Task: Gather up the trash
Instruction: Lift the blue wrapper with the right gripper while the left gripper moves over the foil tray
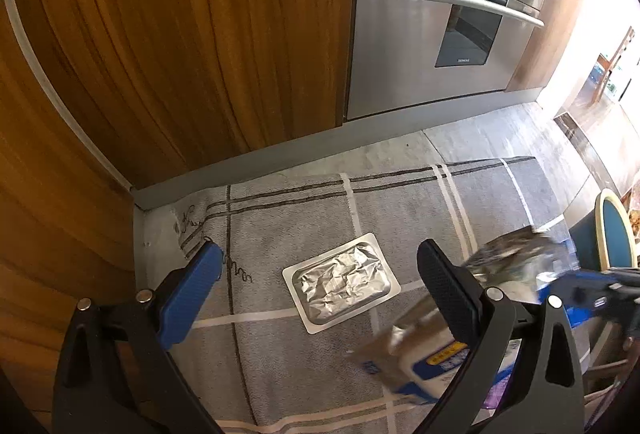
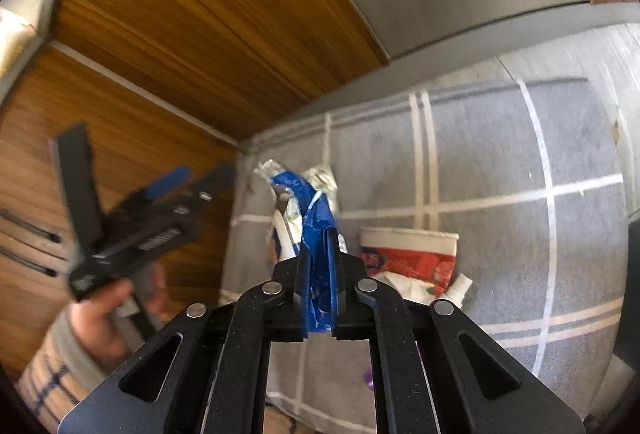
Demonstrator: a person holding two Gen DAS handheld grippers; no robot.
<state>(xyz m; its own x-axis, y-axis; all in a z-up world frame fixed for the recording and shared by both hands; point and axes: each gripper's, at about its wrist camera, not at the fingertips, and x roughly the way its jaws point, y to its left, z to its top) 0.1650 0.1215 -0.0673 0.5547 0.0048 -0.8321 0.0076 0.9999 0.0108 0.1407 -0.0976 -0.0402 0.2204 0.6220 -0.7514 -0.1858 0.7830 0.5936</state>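
Currently the right gripper (image 2: 318,266) has its fingers pinching a blue-and-white wrapper (image 2: 314,210), which sticks out past the fingertips above the grey rug (image 2: 500,162). Left gripper (image 1: 320,274) fingers are spread wide; a foil tray (image 1: 340,282) lies on the rug between them, touching neither. A red paper cup (image 2: 408,254) lies just right of the right fingers.

Kitchen floor corner, non-task surroundings only.
Grey rug (image 1: 404,218) with pale and dark grid stripes, spread directly under and ahead of the gripper. Wood cabinet front (image 1: 172,46) ahead-left, grey plinth strip (image 1: 256,166) along its base. Stainless built-in oven (image 1: 432,34) ahead-right, curved bar handle (image 1: 468,0), dark glass window. Blue chair with cream frame (image 1: 612,230) at far right edge. Bright room beyond it, blurred, details unreadable.
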